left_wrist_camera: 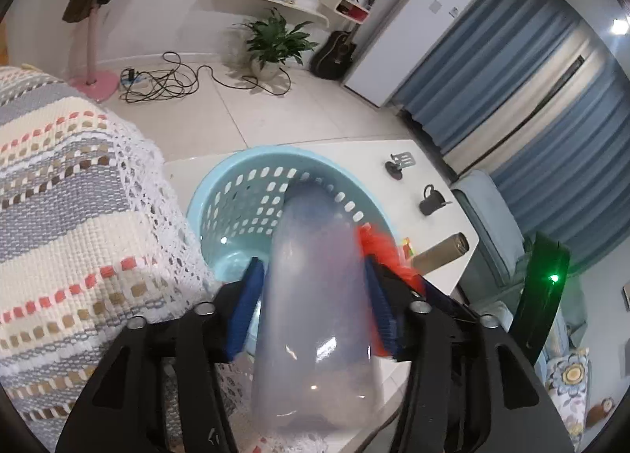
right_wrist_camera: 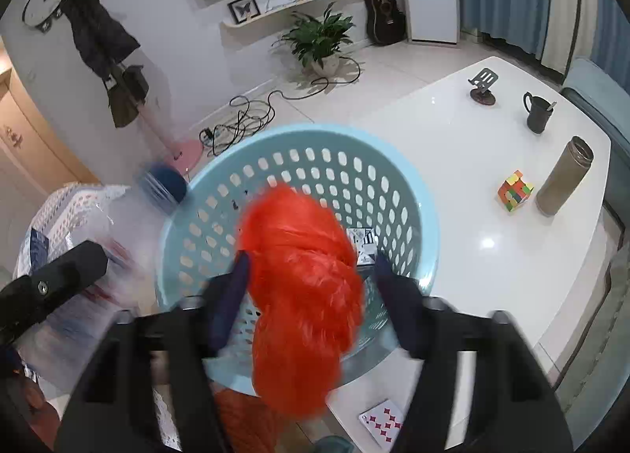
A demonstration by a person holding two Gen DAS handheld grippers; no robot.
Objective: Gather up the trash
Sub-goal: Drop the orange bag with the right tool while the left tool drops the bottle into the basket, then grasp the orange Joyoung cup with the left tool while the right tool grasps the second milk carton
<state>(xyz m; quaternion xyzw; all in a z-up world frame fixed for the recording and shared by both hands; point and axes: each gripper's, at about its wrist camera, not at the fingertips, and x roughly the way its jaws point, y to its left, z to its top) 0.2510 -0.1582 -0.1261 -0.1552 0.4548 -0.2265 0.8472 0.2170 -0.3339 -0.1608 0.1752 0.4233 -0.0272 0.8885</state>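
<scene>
A light blue perforated basket [left_wrist_camera: 236,193] stands on the white table [left_wrist_camera: 354,161]; it also shows in the right wrist view [right_wrist_camera: 397,185]. My left gripper [left_wrist_camera: 315,295] is shut on a clear plastic bottle [left_wrist_camera: 315,295] whose far end reaches over the basket rim. The bottle with its dark blue cap [right_wrist_camera: 165,185] shows blurred at the left of the right wrist view. A crumpled orange-red plastic bag [right_wrist_camera: 299,276] sits between the wide-apart fingers of my right gripper [right_wrist_camera: 309,287], over the basket; the left finger touches it and the right one stands clear. The bag also shows in the left wrist view [left_wrist_camera: 378,248].
On the table are a black mug [right_wrist_camera: 537,112], a tan thermos [right_wrist_camera: 561,177], a colour cube [right_wrist_camera: 515,191], a phone stand [right_wrist_camera: 482,87] and a playing card [right_wrist_camera: 382,421]. A knitted blanket [left_wrist_camera: 59,197] lies left of the basket. Cables [left_wrist_camera: 165,83] and a plant [left_wrist_camera: 275,43] are on the floor.
</scene>
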